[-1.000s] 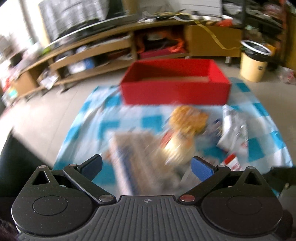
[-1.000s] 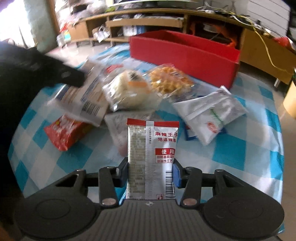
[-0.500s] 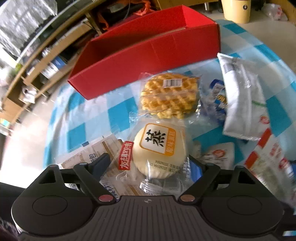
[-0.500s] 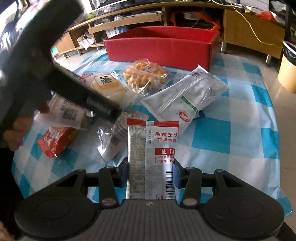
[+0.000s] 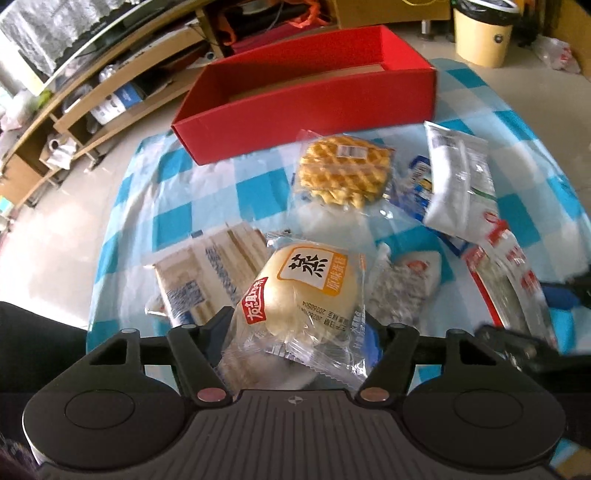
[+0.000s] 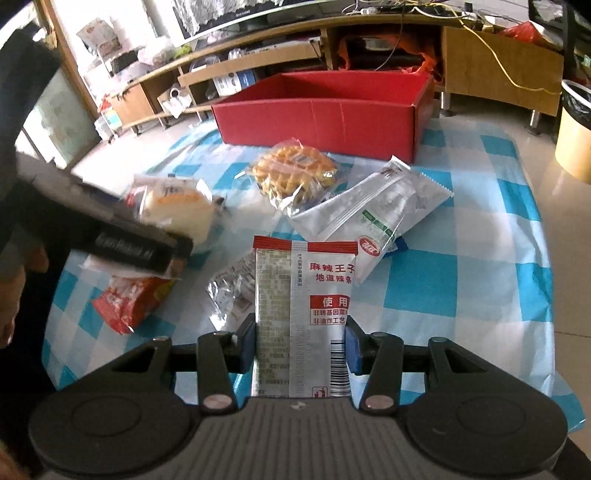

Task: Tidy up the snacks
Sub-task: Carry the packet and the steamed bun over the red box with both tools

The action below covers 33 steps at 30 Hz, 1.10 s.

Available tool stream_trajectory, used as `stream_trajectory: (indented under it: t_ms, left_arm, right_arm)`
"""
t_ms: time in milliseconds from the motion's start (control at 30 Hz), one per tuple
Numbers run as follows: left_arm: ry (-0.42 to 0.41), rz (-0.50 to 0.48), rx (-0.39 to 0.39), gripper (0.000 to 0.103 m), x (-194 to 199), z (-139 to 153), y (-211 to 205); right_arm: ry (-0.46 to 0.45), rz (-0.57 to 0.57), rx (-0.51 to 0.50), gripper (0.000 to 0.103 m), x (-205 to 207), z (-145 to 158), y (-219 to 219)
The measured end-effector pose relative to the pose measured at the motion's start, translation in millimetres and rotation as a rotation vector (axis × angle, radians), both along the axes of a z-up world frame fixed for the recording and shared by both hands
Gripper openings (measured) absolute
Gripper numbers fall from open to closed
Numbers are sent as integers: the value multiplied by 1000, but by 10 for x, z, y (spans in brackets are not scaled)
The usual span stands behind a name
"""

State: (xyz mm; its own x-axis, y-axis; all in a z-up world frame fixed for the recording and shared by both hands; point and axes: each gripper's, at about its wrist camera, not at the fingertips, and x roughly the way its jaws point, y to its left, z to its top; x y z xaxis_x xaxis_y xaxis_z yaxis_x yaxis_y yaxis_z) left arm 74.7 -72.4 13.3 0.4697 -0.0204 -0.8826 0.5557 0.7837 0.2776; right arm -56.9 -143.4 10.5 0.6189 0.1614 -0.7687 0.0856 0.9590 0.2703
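Note:
A steamed cake packet [image 5: 306, 291] lies between the fingers of my left gripper [image 5: 297, 332]. The jaws are closing and both pads touch its clear wrapper. My right gripper [image 6: 301, 339] is shut on a red-topped spicy strip packet [image 6: 303, 295], held upright above the checked cloth [image 6: 424, 280]. The red box [image 5: 295, 110] stands open at the far end of the cloth. In front of it lie a wrapped waffle [image 5: 343, 173] and a silver-white packet [image 5: 458, 184]. A cracker pack [image 5: 207, 273] lies partly under the cake.
A red snack bag [image 6: 129, 302] and a small clear packet [image 6: 232, 291] lie near the cloth's left side. Past the cloth stand a low wooden shelf unit [image 5: 110, 85] and a yellow bin [image 5: 480, 33]. A hand [image 6: 14, 295] shows at the left edge.
My left gripper came down over the steamed cake packet and its jaws narrowed from wide open until they touch the wrapper. The right gripper kept its packet and shifted slightly.

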Motion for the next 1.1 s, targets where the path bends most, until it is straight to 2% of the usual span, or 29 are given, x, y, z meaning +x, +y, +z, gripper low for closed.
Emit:
stream_trajectory:
  t_ms: [333,567,867,1000,1100]
  left_arm:
    - [59,8,-166,73,-20,56,108]
    - [27,17,-263,73,-58,267,233]
    - [-16,38,-283,72,61,535,176]
    - [-63,37,-311,72,162,624,64]
    - [-46,52,-345,72,296,625,-8]
  right_arm:
    - [-39,-4,70,43,21,91,19]
    - [-61,-35,92,43,-75,254,76]
    - [-137,-96,121,43,106,441,-131]
    - [-180,-124,133,43,266,518,-274]
    - [-214,-149,144,43,391,581,-375]
